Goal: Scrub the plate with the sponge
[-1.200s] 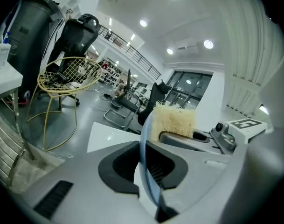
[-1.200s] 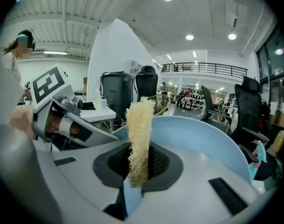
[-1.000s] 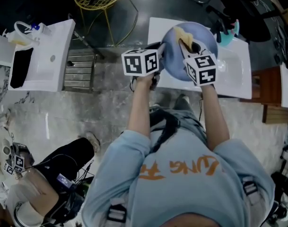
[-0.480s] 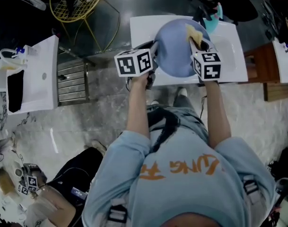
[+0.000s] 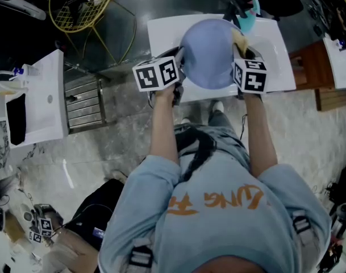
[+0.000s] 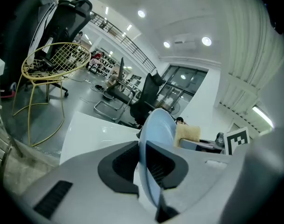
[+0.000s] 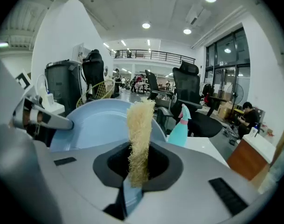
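The left gripper point(image 5: 180, 63) is clamping the rim of the pale blue plate point(image 5: 209, 50), which is standing on edge above the white counter point(image 5: 161, 30), its hollow face turned toward the right gripper point(image 5: 240, 43). In the left gripper view, the left gripper point(image 6: 144, 164) is showing its two dark pads drawn close, with only the thin wall of the plate point(image 6: 156, 127) running between them and both pads pressing on it; nothing else is sitting in the gap. The right gripper is pinching the yellow fibrous sponge point(image 5: 238, 36) at the plate's right edge as seen from the head camera. In the right gripper view, the right gripper point(image 7: 139, 168) is holding its jaws narrowly apart on the lower end of the sponge point(image 7: 140, 129), which is standing upright out of the jaws, with the plate point(image 7: 93, 125) filling the space behind and to the left of it. The sponge is lying close against the plate's hollow face near its rim, though whether the two are actually touching cannot be told from any view. The left gripper point(image 7: 39, 118) is appearing at the plate's far left edge in that same view. A teal spray bottle point(image 7: 181, 125) is standing on the counter beyond the plate, apart from both tools, and the sponge point(image 6: 187, 133) is showing just beside the plate's face in the left gripper view.
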Available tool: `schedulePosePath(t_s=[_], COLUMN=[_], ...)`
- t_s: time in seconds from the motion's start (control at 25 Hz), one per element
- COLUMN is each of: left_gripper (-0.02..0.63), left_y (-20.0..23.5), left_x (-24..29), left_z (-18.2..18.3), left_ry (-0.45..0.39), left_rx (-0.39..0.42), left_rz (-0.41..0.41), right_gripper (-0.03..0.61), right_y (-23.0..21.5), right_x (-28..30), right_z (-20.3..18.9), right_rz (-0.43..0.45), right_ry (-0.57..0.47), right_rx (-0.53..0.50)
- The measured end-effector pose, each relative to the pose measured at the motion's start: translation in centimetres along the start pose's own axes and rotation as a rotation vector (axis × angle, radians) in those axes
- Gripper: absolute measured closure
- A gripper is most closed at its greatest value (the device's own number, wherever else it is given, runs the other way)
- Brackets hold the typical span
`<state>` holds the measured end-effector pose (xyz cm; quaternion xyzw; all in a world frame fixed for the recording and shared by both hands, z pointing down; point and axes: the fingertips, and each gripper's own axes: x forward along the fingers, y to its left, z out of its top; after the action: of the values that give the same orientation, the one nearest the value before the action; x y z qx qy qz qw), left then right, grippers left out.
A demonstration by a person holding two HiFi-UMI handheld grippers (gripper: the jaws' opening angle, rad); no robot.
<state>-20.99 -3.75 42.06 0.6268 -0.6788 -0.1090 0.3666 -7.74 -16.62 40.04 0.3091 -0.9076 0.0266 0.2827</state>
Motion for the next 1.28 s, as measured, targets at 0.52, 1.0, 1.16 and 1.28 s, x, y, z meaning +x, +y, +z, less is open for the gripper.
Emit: schedulePosePath(t_s=[0.52, 1.0, 1.16, 1.28], left_gripper=[0.578, 0.58, 0.58, 0.578], left_y=[5.1, 7.2, 7.1, 6.9], left_x=[-3.4, -6.7, -6.9, -6.4], left_z=[1.1, 1.6, 1.8, 1.6], left_ry=[-0.137, -0.244, -0.242, -0.23], left_rx=[-0.152, -0.222, -0.214, -0.206], left_rz=[0.085, 0.128, 0.123, 0.115], right_gripper=[0.543, 0.543, 0.543, 0.543], right_y=[18.7, 23.9, 22.3, 20.3], right_x=[-0.7, -0.2, 0.6, 1.3], right_z=[3.1, -1.6, -1.8, -1.9], right_rz=[0.573, 0.758, 0.698, 0.644], right_ry=[-0.044, 0.178, 0.189, 0.189], right_rx=[-0.184, -0.23, -0.232, -0.212])
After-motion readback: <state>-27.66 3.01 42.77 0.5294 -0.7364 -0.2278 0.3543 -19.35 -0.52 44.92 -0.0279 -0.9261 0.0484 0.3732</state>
